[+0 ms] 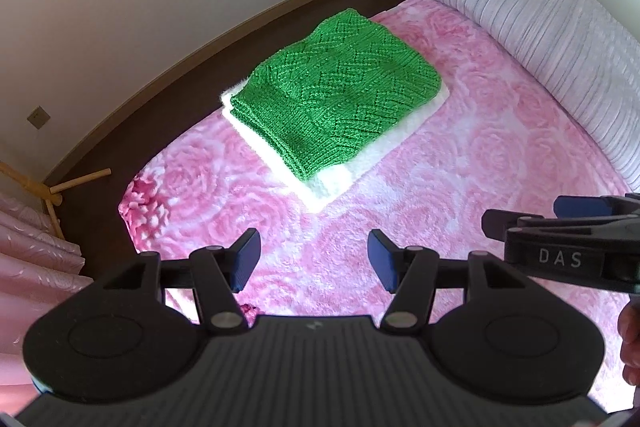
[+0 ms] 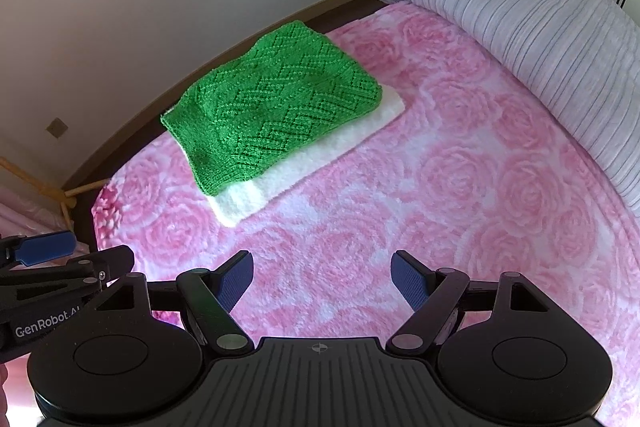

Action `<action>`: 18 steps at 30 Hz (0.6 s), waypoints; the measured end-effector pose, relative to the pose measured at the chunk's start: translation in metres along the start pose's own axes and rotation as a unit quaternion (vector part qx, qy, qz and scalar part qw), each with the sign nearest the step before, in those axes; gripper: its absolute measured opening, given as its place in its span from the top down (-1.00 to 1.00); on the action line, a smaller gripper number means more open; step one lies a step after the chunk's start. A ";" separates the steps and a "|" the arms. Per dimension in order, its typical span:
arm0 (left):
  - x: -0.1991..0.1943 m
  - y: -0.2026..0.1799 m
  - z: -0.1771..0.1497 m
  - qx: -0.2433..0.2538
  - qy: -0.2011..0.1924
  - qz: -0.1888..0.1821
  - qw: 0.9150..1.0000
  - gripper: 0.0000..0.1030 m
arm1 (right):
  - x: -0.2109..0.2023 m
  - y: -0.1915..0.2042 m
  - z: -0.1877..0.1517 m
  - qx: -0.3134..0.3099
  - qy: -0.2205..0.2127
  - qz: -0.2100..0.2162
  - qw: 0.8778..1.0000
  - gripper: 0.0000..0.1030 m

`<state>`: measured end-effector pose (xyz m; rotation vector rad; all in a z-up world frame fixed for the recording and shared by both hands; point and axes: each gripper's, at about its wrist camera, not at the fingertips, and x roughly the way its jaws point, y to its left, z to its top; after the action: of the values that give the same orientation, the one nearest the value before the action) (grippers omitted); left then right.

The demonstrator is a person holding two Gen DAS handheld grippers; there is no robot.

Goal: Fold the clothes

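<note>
A folded green knitted sweater lies on top of a folded white fluffy garment on the pink rose-pattern bed cover. The stack also shows in the right wrist view, green sweater over white garment. My left gripper is open and empty, above the cover, short of the stack. My right gripper is open and empty, to the right of the stack. The right gripper shows at the right edge of the left wrist view, and the left gripper at the left edge of the right wrist view.
A rolled pale lilac quilt lies along the far right side of the bed. The bed edge, dark floor and white wall are at the left. A wooden stand and pink curtain are at the lower left.
</note>
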<state>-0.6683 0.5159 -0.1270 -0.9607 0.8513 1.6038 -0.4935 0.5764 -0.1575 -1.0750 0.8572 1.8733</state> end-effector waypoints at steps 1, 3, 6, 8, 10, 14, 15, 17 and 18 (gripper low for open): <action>0.001 0.000 0.001 0.000 0.000 0.000 1.000 -0.08 | 0.001 0.000 0.001 0.000 0.001 0.000 1.000 -0.53; 0.003 0.000 0.002 0.002 0.000 0.004 1.000 -0.08 | 0.004 0.000 0.003 0.000 0.002 0.001 1.000 -0.53; 0.006 0.001 0.003 0.004 -0.001 0.008 1.000 -0.08 | 0.006 0.001 0.006 -0.002 0.002 0.002 1.000 -0.53; 0.007 0.002 0.005 0.003 0.000 0.008 1.000 -0.08 | 0.007 0.003 0.007 -0.003 0.002 0.001 1.000 -0.53; 0.008 0.003 0.006 0.001 -0.001 0.008 1.000 -0.08 | 0.008 0.004 0.008 -0.003 0.002 0.001 1.000 -0.53; 0.009 0.005 0.008 0.001 -0.005 0.012 1.000 -0.08 | 0.009 0.007 0.011 -0.005 0.002 0.001 1.000 -0.53; 0.008 0.005 0.008 0.001 -0.006 0.013 1.000 -0.08 | 0.010 0.008 0.012 -0.006 0.002 0.001 1.000 -0.53; 0.008 0.006 0.010 0.000 -0.007 0.013 1.000 -0.08 | 0.011 0.010 0.013 -0.007 0.002 0.001 1.000 -0.53; 0.007 0.007 0.010 0.000 -0.008 0.012 1.000 -0.08 | 0.011 0.010 0.013 -0.007 0.002 0.001 1.000 -0.53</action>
<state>-0.6777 0.5262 -0.1289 -0.9393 0.8547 1.6301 -0.5110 0.5863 -0.1601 -1.0870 0.8482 1.8824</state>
